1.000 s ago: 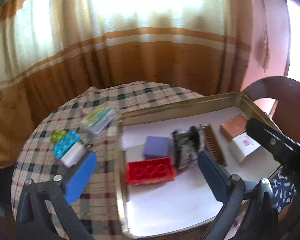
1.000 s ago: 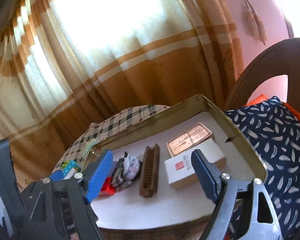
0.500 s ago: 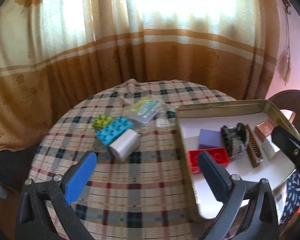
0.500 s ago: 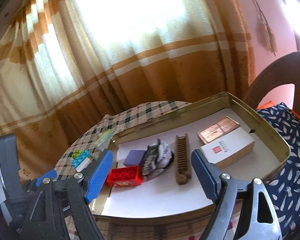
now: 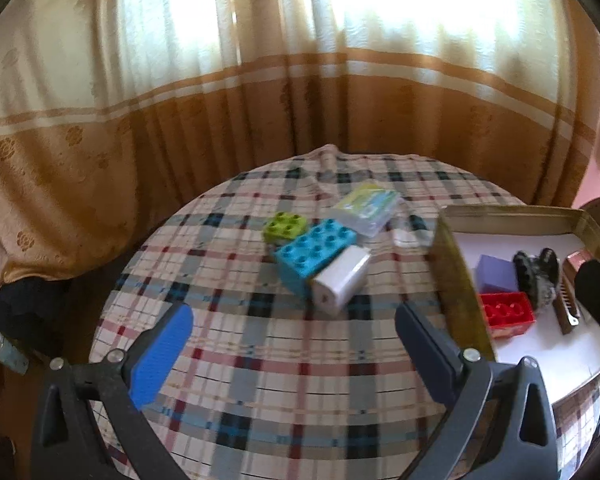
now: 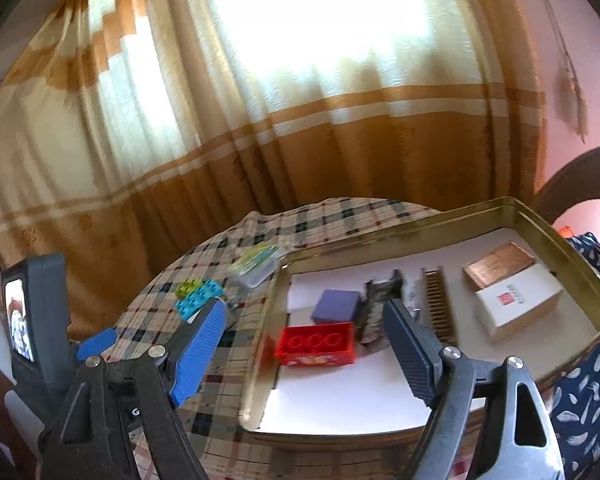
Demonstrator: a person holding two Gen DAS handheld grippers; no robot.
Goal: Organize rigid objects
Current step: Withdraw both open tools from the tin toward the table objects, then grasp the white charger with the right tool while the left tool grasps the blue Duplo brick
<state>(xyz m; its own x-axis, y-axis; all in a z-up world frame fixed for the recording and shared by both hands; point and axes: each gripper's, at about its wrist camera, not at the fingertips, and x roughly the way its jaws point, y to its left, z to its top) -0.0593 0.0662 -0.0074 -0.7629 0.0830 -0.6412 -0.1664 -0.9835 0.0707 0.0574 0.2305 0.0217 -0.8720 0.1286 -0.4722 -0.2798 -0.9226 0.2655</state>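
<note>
Left gripper (image 5: 294, 344) low at 6 o'clock in the left wrist view, jaws spread wide, nothing between them, hanging over the plaid tablecloth (image 5: 260, 380). Just past it, near frame centre, a white box (image 5: 342, 280) lies on its side, touching the cyan building block (image 5: 314, 250). Lime-green block (image 5: 285, 227) at the cyan one's 11 o'clock, touching or nearly so. Clear plastic packet (image 5: 367, 206) with green-yellow print further out at 1 o'clock from the blocks. All four sit on the cloth, outside the tin.

Right gripper (image 6: 304, 344) at 6 o'clock in the right wrist view, jaws released and wide, empty, over the near left corner of the gold tin tray (image 6: 404, 236). The tray has a white floor. Inside, nearest: red building block (image 6: 316, 343) by the left wall. Behind it a purple box (image 6: 337, 305). At the purple box's 3 o'clock a black-and-grey patterned object (image 6: 380, 304), too blurred to name. Next right, a brown comb (image 6: 437, 304) lying lengthwise. At 3 o'clock of the tray, a white box with a red mark (image 6: 514, 304), and touching its far side a copper-coloured box (image 6: 498, 264).

Left gripper's body and its small screen (image 6: 19, 316) show at 9 o'clock in the right view. Dark chair back (image 6: 580, 176) at 3 o'clock, navy patterned cushion (image 6: 588, 380) at 4 o'clock. Farthest: cream and orange-brown curtain (image 6: 300, 140), bright window behind.
</note>
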